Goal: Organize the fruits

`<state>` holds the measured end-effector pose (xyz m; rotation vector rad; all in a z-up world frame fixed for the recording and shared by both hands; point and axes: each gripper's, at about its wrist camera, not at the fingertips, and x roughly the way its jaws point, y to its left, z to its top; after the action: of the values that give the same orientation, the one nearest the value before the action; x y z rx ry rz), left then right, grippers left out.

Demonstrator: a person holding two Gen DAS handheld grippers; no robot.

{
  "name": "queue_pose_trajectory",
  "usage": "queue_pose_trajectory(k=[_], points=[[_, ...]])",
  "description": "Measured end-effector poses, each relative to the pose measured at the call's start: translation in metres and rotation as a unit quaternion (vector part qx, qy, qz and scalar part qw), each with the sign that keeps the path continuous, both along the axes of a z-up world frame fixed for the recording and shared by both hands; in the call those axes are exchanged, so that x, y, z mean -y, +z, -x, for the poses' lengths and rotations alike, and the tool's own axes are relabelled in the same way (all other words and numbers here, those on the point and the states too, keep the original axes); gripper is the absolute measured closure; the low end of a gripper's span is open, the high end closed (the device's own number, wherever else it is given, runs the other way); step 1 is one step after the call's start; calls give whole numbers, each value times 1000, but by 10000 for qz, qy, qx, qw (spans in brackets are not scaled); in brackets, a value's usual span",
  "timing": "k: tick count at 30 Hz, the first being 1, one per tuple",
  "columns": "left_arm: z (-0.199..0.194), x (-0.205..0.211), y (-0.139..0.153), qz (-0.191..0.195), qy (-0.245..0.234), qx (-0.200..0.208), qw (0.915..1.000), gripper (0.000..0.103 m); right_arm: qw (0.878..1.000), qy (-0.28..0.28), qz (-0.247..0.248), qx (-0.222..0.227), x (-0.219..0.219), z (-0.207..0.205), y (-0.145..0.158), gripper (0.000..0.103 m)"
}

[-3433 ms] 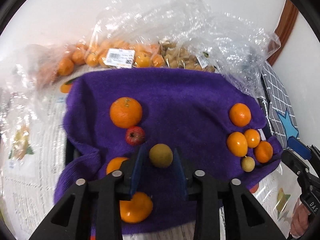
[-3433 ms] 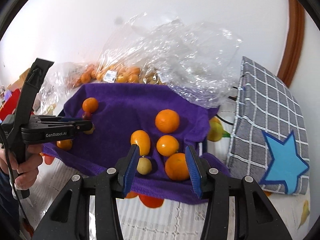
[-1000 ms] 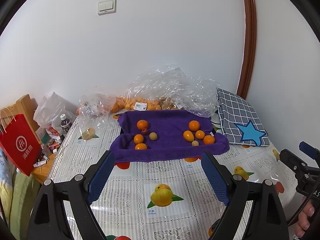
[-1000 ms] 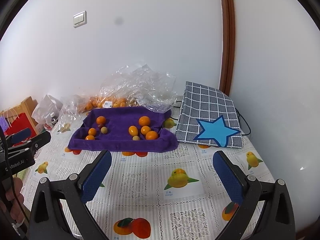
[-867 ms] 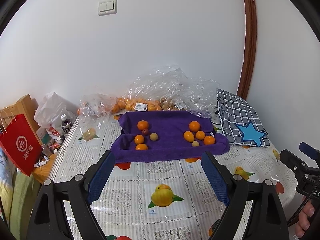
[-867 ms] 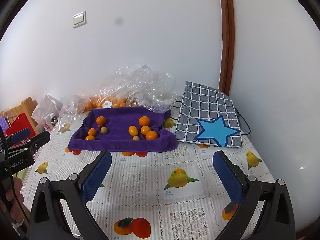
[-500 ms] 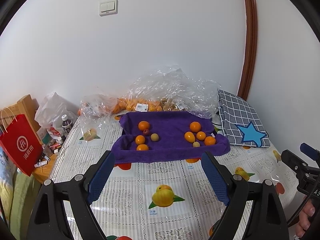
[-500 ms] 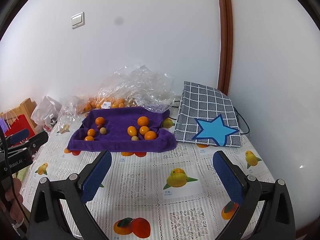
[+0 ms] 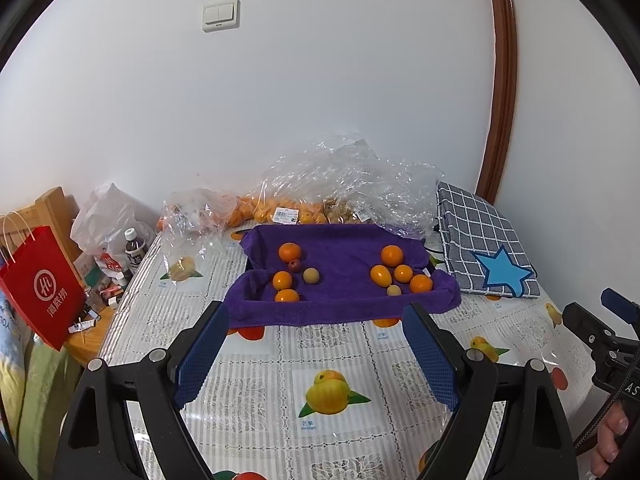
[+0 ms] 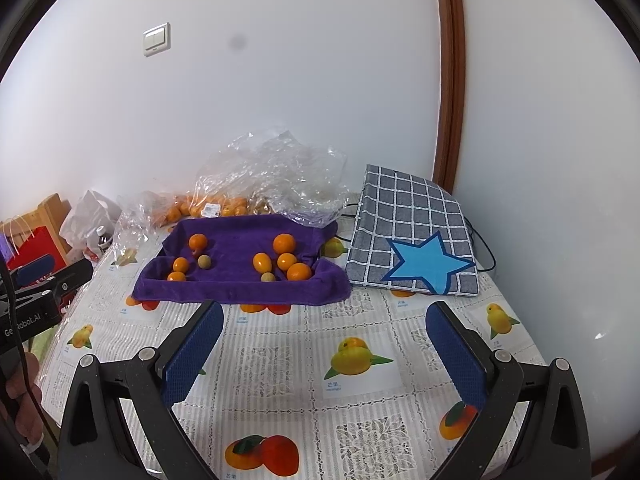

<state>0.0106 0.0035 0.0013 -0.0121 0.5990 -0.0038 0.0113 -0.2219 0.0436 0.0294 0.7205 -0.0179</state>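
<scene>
A purple towel-lined tray (image 9: 344, 308) (image 10: 240, 286) sits at the far middle of the table. On its left lie three oranges (image 9: 289, 252), a small red fruit (image 9: 295, 265) and a brownish round fruit (image 9: 311, 275) (image 10: 204, 261). On its right lie several oranges (image 9: 391, 255) (image 10: 284, 243) and a small tan fruit (image 9: 394, 290) (image 10: 268, 277). My left gripper (image 9: 316, 356) is open and empty, well back from the tray. My right gripper (image 10: 324, 348) is open and empty, also well back.
Clear plastic bags of oranges (image 9: 280, 210) lie behind the tray. A grey checked cushion with a blue star (image 10: 416, 240) lies to the right. A red paper bag (image 9: 40, 284), bottles and clutter stand at the left edge. The tablecloth (image 10: 352, 360) has printed fruit.
Since 3.4 s ago both grippers have pulled far back from the tray and opened wide. Over the last second the views have hardly shifted.
</scene>
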Motion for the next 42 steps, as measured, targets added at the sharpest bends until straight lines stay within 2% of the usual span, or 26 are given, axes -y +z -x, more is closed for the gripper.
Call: queue_pose_trajectory(k=[42], points=[[0,-2,0,1,16,10,10000,15,10000,28,37,88,0,5,8,3]])
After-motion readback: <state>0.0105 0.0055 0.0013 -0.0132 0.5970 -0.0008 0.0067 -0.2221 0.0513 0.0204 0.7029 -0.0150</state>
